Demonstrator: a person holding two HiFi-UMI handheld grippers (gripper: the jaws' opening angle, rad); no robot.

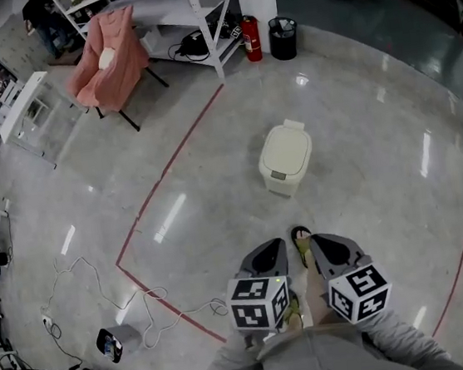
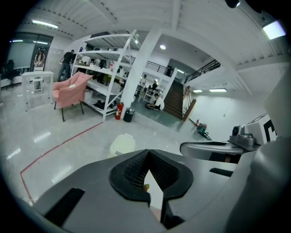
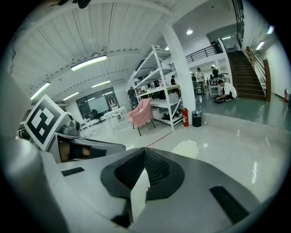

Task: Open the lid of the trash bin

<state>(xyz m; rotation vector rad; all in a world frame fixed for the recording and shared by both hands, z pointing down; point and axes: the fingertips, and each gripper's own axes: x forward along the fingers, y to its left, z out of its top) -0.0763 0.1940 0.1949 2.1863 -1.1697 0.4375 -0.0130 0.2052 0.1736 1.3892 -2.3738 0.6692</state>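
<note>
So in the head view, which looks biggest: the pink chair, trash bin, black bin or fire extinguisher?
1. pink chair
2. trash bin
3. black bin and fire extinguisher: look about alike, too close to rank.

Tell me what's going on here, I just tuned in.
A person holds the left gripper and the right gripper close to the body, both shut and empty. The cream trash bin stands on the floor ahead, apart from both, with its lid down. Opening has not begun.
</note>
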